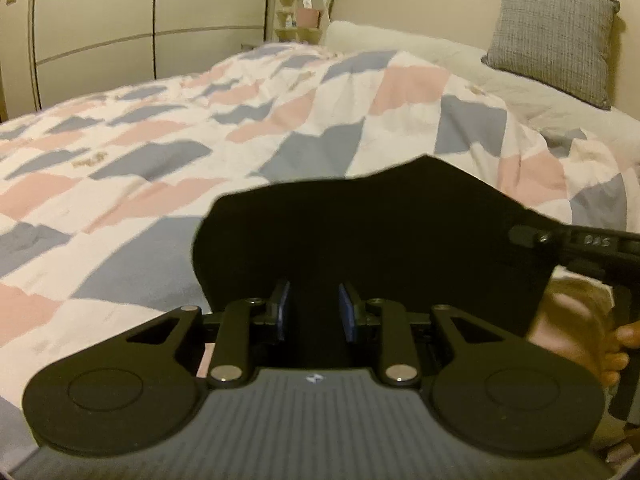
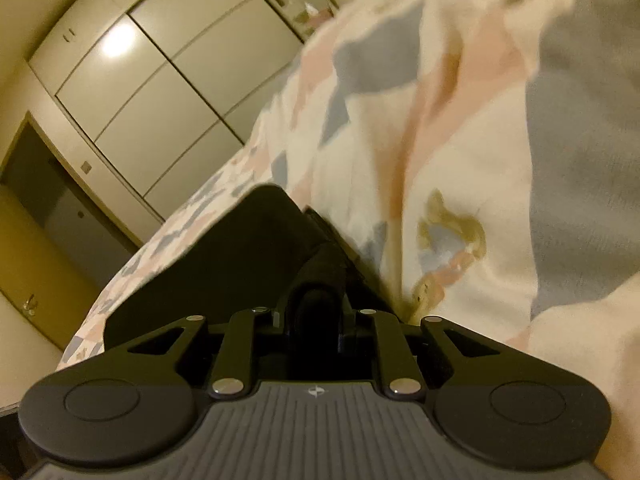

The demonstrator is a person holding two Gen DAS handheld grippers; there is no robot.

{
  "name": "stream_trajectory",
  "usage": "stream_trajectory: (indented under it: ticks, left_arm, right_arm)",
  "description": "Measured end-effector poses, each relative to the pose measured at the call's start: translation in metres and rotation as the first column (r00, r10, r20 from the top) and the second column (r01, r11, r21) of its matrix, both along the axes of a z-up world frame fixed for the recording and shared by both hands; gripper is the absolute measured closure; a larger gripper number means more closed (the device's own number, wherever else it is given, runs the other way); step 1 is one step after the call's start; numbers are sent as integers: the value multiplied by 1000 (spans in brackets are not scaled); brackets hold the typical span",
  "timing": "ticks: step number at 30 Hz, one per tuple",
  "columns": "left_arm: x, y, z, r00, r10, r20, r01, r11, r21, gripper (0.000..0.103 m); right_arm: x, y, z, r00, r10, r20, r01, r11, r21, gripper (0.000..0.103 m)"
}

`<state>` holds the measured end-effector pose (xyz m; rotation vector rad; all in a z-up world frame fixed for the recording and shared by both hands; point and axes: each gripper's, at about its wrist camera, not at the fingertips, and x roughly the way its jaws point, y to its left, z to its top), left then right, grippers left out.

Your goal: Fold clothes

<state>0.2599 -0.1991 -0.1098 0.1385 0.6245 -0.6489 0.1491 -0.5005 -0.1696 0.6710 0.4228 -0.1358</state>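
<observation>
Nearest our left lens, the left gripper (image 1: 314, 312) has its two blue pads (image 1: 347, 311) standing apart with black cloth filling the gap, so we read it as straddling an edge without pinching; whether the pads touch fabric we cannot tell. One black garment (image 1: 372, 240) is the only clothing we count, held up off the patchwork duvet (image 1: 168, 152) and spread between our two tools. In the right wrist view the right gripper (image 2: 316, 304) is closed around a rolled bunch of that same garment (image 2: 224, 264), fingers tight on the roll. The left view also catches that gripper's black body coming in at the right edge, with a hand (image 1: 580, 328) wrapped on its handle. Count: one garment, two grippers, one grey cushion (image 1: 554, 36), one duvet, one wardrobe wall (image 1: 140, 32). We judge a carry or fold-over to be in hand, the cloth airborne and motion-blurred; how many folds it already carries is hidden in the black. Next calls for the left pads to bite the edge, then both corners travelling level so the cloth lands flat.
</observation>
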Motion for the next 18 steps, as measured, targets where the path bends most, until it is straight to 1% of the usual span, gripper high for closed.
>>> stream_trajectory:
  ticks: [1, 3, 4, 5, 6, 7, 9, 10, 11, 12, 13, 14, 15, 17, 18]
  left_arm:
    - [2, 2, 0, 1000, 6, 1, -6, 1000, -9, 80]
    - [10, 5, 0, 1000, 13, -19, -14, 1000, -27, 85]
    - [12, 6, 0, 1000, 12, -24, -13, 999, -34, 87]
    - [14, 6, 0, 1000, 14, -19, -14, 999, -33, 90]
    - [14, 6, 2, 1000, 13, -8, -14, 1000, -27, 91]
    - [17, 7, 4, 1000, 20, 4, -20, 999, -31, 91]
    - [24, 9, 9, 999, 34, 27, -33, 999, -39, 90]
    - [27, 10, 12, 998, 41, 38, -39, 998, -43, 90]
    - [30, 10, 14, 998, 47, 50, -45, 998, -47, 90]
    - [33, 11, 16, 997, 54, 61, -51, 997, -51, 90]
    - [36, 12, 19, 995, 61, 73, -57, 997, -55, 90]
    - [40, 13, 21, 994, 67, 83, -62, 996, -58, 90]
    - [44, 12, 20, 994, 62, 88, -57, 997, -54, 90]
    - [53, 7, 15, 996, 50, 80, -47, 998, -37, 90]
    - [58, 4, 12, 996, 49, 73, -47, 998, -30, 90]
  right_arm:
    - [-1, 2, 4, 1000, -3, 7, 4, 1000, -26, 86]
    - [-1, 6, 8, 1000, -8, 10, 9, 998, -67, 86]
    - [3, 5, 5, 1000, -10, -17, 9, 997, -70, 85]
    - [6, 2, -2, 999, -13, -46, 11, 999, -50, 85]
    - [8, -2, -9, 998, -17, -66, 16, 1000, -20, 86]
    - [8, -4, -11, 997, -17, -75, 17, 1000, -9, 85]
    - [6, -4, -6, 997, -13, -79, 13, 1000, -5, 83]
    - [7, -3, -2, 996, -10, -87, 8, 1000, -18, 82]
    - [9, -1, 3, 995, -11, -96, 7, 999, -40, 78]
    - [9, 0, 9, 994, -15, -104, 8, 998, -64, 65]
    - [8, 3, 17, 994, -40, -103, 29, 994, -107, 55]
    - [7, 6, 25, 992, -77, -95, 61, 985, -162, 37]
    - [5, 10, 33, 990, -114, -84, 93, 972, -216, 33]
    - [5, 16, 46, 993, -107, -41, 92, 957, -275, 34]
    - [5, 20, 51, 995, -94, -17, 85, 951, -298, 45]
